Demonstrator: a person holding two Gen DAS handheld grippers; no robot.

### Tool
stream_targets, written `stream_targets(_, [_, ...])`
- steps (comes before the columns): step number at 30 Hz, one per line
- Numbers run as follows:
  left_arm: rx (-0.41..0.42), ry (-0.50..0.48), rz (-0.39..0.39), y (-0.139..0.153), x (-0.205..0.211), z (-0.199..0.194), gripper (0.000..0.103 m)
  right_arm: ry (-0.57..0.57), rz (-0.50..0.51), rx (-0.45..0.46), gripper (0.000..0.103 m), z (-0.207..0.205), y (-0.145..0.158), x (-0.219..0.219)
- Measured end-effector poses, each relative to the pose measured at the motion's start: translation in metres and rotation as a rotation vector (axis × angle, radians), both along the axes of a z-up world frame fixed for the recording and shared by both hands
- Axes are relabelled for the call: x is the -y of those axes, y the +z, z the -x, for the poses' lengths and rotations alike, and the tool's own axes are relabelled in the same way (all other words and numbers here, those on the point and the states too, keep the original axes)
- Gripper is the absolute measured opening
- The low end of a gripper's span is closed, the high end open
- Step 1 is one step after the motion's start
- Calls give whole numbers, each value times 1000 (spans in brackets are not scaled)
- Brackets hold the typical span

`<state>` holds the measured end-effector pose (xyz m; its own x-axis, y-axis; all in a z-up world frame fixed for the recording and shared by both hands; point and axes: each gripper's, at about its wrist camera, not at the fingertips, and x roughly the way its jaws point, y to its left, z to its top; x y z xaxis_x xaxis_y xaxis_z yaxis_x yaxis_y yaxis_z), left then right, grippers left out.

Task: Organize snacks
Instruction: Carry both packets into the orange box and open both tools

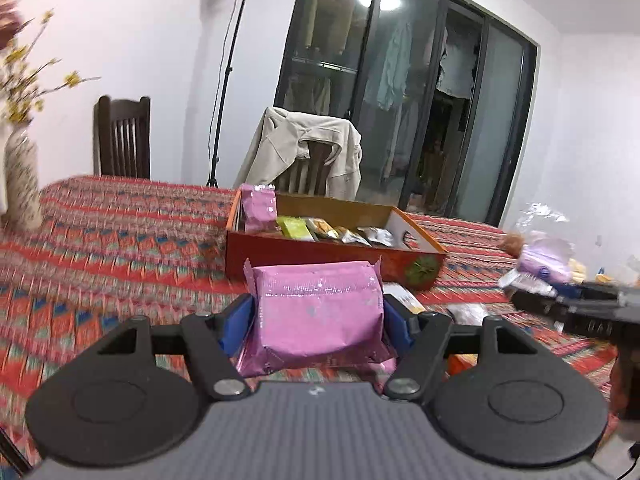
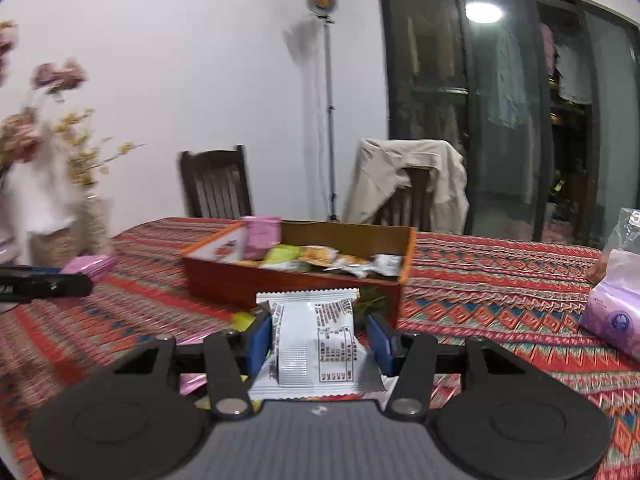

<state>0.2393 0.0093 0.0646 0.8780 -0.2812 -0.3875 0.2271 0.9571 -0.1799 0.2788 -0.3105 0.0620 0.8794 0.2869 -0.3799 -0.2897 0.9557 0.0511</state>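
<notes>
With several snacks already lying in the orange box (image 1: 336, 258), the left tongs (image 1: 318, 320) are gripping a pink packet (image 1: 320, 308) and the right tongs (image 2: 316, 338) a white packet (image 2: 316, 344), both hovering short of it, while a few packets are waiting on the surface (image 2: 500, 292).

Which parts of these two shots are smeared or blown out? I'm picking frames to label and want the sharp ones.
Left wrist view: the pink packet in the left gripper is sharp, but the tablecloth and vase at the left are motion-smeared, and a ceiling light glares in the glass door. Right wrist view: the white packet in the right gripper reads crisply; the flowers blur; straight edges bow.
</notes>
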Motion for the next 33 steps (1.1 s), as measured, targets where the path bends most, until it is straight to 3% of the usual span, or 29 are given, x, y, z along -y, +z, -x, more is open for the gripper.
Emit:
stream_targets(8, [-27, 10, 8, -6, -9, 45, 69, 58, 23, -77, 51, 73, -15, -22])
stream_targets(18, [-20, -19, 0, -8, -10, 35, 70, 58, 19, -67, 51, 78, -15, -25])
stream_targets(23, [0, -57, -10, 2, -8, -11, 70, 73, 28, -59, 51, 50, -9, -25])
stream_targets(26, [39, -73, -15, 16, -8, -58, 70, 98, 34, -24, 51, 20, 7, -25])
stream_targets(30, [44, -81, -34, 28, -5, -134, 70, 104, 59, 31, 51, -46, 31, -22])
stream_targets(33, [2, -92, -34, 25, 0, -195, 70, 99, 48, 17, 51, -108, 43, -18])
